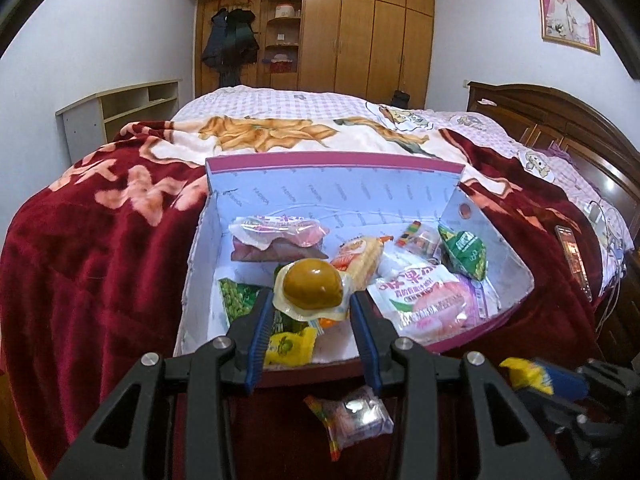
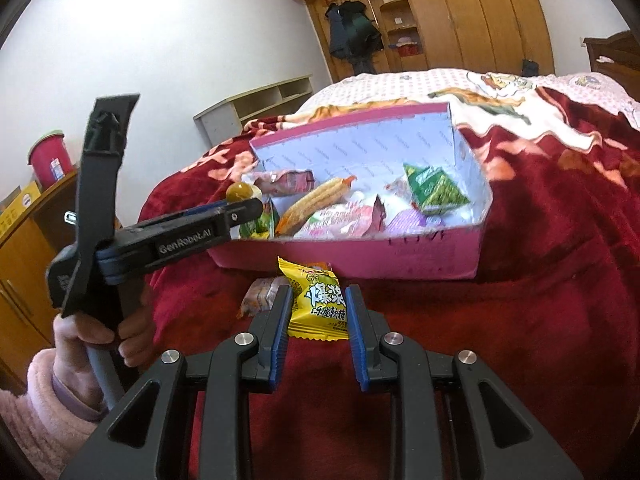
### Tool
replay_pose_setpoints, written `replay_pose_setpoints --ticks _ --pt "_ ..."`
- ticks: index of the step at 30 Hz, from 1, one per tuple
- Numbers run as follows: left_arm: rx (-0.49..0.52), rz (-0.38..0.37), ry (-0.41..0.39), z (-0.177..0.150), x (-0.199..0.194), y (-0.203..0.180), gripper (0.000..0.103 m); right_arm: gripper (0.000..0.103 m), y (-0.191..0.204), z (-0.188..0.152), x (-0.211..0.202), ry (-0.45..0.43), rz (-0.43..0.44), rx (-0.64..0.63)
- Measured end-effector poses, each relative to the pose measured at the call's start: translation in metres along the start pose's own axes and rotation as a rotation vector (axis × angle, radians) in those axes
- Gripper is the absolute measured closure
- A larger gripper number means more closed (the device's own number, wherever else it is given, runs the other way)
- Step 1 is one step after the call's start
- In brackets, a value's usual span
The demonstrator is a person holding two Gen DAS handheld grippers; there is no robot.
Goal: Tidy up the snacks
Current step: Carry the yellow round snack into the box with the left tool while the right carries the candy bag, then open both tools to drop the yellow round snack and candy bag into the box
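A pink cardboard box with a white inside lies open on the bed and holds several snack packets. My left gripper is shut on a sealed brown egg packet and holds it over the box's near left part; it also shows in the right wrist view. My right gripper is shut on a yellow candy packet above the blanket, in front of the box. A clear candy packet lies on the blanket before the box.
The box sits on a red patterned blanket. A phone lies at the bed's right edge by the dark headboard. A wooden cabinet with a red bucket stands at the left.
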State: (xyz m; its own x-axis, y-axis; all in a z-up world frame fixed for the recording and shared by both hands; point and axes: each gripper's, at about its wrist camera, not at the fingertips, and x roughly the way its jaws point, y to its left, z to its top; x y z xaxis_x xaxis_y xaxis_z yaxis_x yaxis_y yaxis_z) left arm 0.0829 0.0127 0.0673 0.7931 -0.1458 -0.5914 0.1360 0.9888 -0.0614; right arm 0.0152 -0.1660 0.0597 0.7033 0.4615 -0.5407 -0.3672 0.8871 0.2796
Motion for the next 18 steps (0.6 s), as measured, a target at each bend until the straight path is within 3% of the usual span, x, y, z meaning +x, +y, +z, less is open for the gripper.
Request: replay_pose_setpoints --ticks 18 --pt "0.007 0.011 0.003 0.003 0.027 -0.001 0.062 0.075 -0.015 0.047 0.004 -0.028 -0.049 -0.021"
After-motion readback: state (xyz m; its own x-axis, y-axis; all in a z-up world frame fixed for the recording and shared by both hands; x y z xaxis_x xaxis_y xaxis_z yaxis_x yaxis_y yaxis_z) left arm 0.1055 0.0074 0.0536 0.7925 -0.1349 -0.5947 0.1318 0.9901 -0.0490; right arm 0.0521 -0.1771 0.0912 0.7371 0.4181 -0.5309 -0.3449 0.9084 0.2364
